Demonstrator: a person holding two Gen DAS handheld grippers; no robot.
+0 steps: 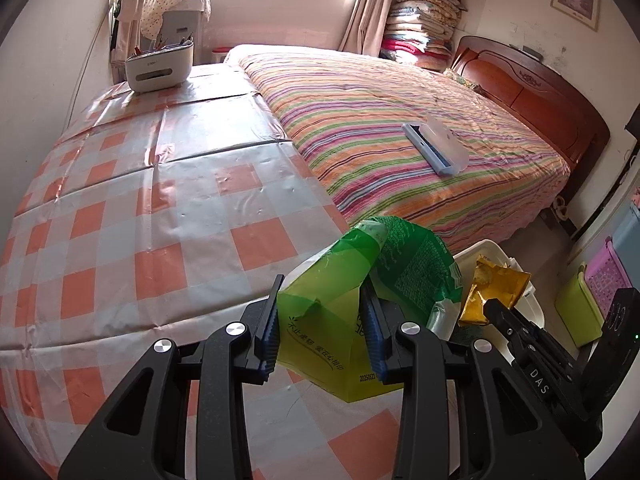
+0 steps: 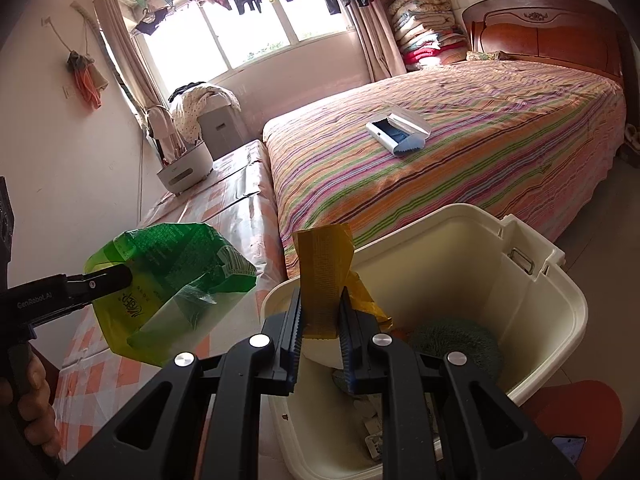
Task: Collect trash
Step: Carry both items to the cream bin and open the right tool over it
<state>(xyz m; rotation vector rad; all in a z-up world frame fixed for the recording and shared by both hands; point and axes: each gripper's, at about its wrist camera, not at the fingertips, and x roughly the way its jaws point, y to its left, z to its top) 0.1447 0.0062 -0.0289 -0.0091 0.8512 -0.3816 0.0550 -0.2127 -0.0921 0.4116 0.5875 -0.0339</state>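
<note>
My left gripper (image 1: 320,320) is shut on a crumpled green snack bag (image 1: 360,280), held above the edge of the checked table (image 1: 160,220). In the right wrist view the same green bag (image 2: 176,280) hangs at the left, with the left gripper (image 2: 116,278) clamped on it. My right gripper (image 2: 320,324) is shut on a yellow-gold wrapper (image 2: 324,276) over the near rim of a cream bin (image 2: 560,320). In the left wrist view that gold wrapper (image 1: 492,288) and the right gripper (image 1: 494,308) show at the right, above the bin (image 1: 488,248).
The bin holds a green fuzzy thing (image 2: 456,344) and scraps of paper. A striped bed (image 1: 400,128) with a lint brush (image 1: 436,148) lies beyond. A white organiser (image 1: 158,68) stands at the table's far end. Coloured baskets (image 1: 592,292) sit on the floor at right.
</note>
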